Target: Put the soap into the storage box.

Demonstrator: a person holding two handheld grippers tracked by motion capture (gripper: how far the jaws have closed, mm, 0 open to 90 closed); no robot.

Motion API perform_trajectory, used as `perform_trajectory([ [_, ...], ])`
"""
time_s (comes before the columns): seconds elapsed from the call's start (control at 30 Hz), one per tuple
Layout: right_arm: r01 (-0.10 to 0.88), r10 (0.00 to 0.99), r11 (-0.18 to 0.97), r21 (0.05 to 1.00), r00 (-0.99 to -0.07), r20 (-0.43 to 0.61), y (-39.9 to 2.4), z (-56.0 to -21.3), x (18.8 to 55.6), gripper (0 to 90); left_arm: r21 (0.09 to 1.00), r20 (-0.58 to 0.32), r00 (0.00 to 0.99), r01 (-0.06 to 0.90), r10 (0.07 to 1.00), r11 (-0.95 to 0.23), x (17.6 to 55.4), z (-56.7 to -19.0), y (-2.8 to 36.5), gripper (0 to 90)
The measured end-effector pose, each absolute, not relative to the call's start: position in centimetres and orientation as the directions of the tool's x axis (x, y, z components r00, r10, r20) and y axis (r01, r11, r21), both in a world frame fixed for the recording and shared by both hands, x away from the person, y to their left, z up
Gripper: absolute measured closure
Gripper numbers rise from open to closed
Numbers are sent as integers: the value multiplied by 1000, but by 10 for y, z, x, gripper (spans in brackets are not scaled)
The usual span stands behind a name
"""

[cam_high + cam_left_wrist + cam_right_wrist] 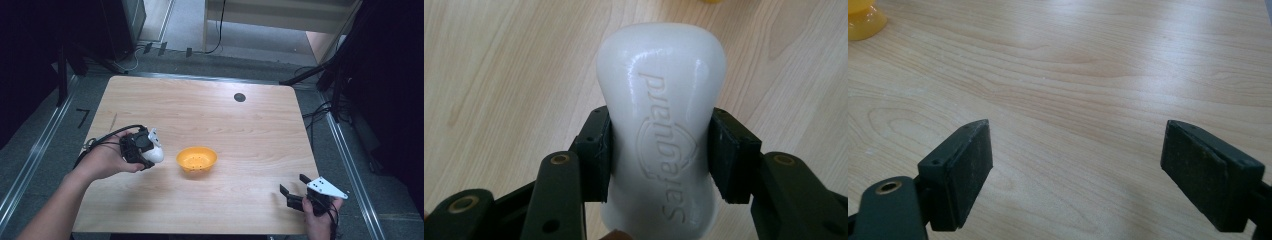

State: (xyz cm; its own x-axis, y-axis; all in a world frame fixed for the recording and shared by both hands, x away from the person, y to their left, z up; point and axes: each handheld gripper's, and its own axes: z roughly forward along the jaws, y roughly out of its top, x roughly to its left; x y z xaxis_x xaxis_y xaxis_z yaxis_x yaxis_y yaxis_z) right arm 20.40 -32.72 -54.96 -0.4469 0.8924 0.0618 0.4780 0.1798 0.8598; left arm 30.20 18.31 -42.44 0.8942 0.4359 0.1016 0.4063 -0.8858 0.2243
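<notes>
My left gripper (150, 152) is shut on a white bar of soap (156, 153) with raised lettering, held over the wooden table (200, 115) at its left side. In the left gripper view the soap (661, 125) sits pinched at its narrow waist between the two black pads (596, 150). A small yellow perforated bowl (197, 159) stands just to the right of the soap. My right gripper (294, 186) is open near the table's front right corner, and in the right gripper view its pads (965, 165) stand wide apart over bare wood with nothing between them (1075, 165).
A dark round hole (240, 97) sits near the table's far edge. The yellow bowl (863, 19) shows at the top left corner of the right gripper view. Dark stands and cables (320, 80) flank the table on the grey floor.
</notes>
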Motion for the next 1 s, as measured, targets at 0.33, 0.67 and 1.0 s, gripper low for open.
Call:
perform_trajectory([
  [0.33,482,892,177,858,-447,67,-327,-550,204,140,220,90,910,378,404,-899,311,-421,164,502],
  [0.67,479,892,177,860,-448,65,-328,-550,204,142,247,57,925,353,377,-903,318,-419,146,502],
  [1.0,478,891,176,860,-449,68,-328,-550,204,142,249,51,935,329,351,-911,323,-416,133,502],
])
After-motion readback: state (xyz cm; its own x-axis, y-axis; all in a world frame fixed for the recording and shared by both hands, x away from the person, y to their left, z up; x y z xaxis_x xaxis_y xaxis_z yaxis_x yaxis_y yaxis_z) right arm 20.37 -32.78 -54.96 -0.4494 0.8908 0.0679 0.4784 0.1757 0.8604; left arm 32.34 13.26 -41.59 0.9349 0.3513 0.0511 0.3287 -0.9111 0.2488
